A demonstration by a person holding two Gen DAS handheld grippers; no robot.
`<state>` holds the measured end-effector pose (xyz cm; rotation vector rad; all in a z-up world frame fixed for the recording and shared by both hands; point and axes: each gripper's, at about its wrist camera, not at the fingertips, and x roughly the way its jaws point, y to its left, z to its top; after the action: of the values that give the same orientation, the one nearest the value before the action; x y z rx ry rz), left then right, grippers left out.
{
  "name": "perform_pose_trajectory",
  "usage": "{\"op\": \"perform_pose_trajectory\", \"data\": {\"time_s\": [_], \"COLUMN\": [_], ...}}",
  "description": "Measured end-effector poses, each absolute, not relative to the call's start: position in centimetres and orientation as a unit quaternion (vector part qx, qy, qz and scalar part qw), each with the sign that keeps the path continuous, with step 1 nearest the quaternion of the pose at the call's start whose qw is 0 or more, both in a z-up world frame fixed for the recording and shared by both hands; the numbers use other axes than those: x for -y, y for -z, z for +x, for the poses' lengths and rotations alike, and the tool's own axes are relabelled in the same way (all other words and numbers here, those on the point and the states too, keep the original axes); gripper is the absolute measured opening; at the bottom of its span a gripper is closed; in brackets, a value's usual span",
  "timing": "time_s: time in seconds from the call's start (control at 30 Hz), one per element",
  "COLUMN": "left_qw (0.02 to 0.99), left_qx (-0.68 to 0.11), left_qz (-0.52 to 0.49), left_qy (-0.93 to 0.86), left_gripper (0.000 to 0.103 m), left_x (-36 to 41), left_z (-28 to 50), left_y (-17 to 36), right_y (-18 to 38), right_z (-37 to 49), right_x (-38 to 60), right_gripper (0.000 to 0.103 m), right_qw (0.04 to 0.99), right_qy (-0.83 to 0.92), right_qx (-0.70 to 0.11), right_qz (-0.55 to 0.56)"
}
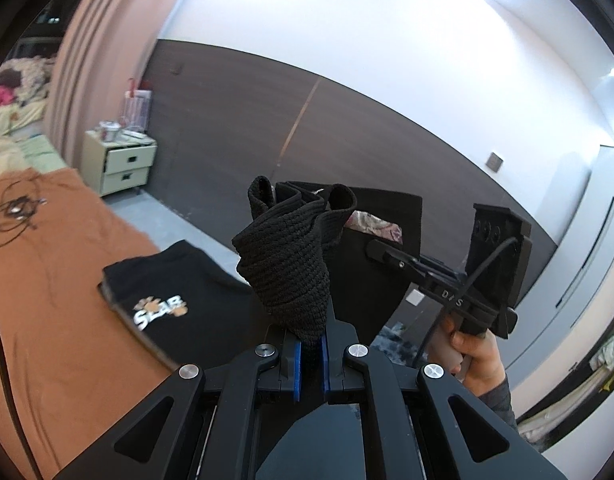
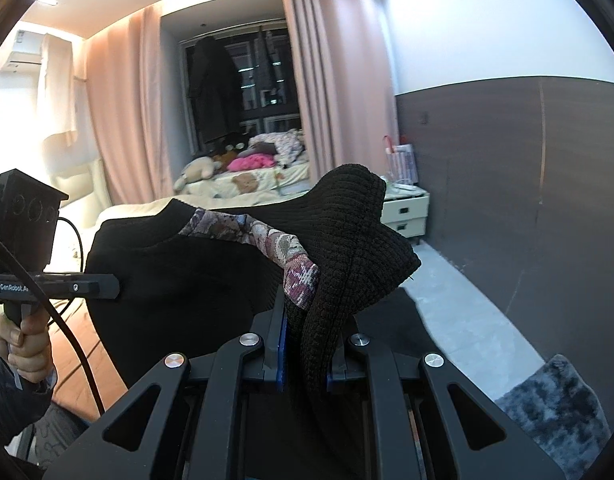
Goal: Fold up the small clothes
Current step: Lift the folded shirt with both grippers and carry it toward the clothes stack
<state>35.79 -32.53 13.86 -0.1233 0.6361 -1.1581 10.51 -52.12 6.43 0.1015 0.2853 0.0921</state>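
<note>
A black knit garment with a floral-patterned neck lining hangs in the air, stretched between both grippers. My left gripper is shut on a bunched edge of it, with the knit squeezed between the blue pads. In the right wrist view the left gripper reaches in from the left, held by a hand. My right gripper is shut on another knit fold next to the neckline. From the left wrist view the right gripper bites the cloth from the right.
A folded black T-shirt with a logo lies on the orange sheet, and a dark cable lies further left. A pale nightstand stands by the wall. A bed with plush toys lies ahead, and a grey rug lower right.
</note>
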Motion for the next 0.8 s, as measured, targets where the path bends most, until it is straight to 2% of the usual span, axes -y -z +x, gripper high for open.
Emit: {"op": "perform_pose_trajectory", "data": {"time_s": [0.47, 0.8], "left_qw": [0.747, 0.737], "left_qx": [-0.34, -0.375], "left_qz": [-0.067, -0.082], "left_qy": [0.567, 0.557], "left_gripper": [0.007, 0.007], "left_x": [39.7, 41.5], "left_z": [42.9, 50.3], "left_y": [-9.4, -5.0], "right_y": [-4.7, -3.2], "right_z": [15.6, 22.4], "right_x": [50.0, 47.7], "right_gripper": [0.01, 0.01], "right_qw": [0.985, 0.978], "right_qy": [0.021, 0.034], "right_qx": [-0.158, -0.188], "right_qz": [0.069, 0.088]}}
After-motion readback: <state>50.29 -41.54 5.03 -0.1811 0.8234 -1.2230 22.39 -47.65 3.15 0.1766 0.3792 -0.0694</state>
